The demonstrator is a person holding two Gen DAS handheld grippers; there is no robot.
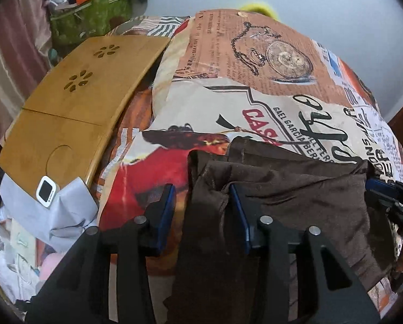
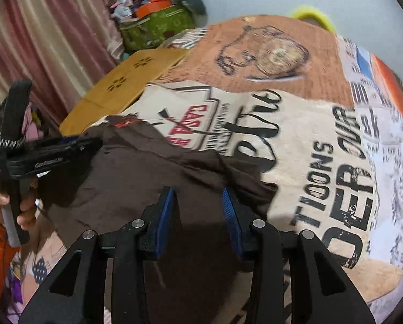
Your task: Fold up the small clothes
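A dark brown garment lies rumpled on a printed bedspread. My left gripper is open, its blue-padded fingers astride the garment's left edge, with cloth bunched between them. My right gripper is open over the garment's right part, its fingers wide apart with brown cloth between. The right gripper's tips also show at the right edge of the left wrist view. The left gripper, held by a hand, shows in the right wrist view.
A bamboo lap tray lies left on the bed, with a small white timer at its near corner. A grey cloth sits below it. A green bag with clutter stands behind, by pink curtains.
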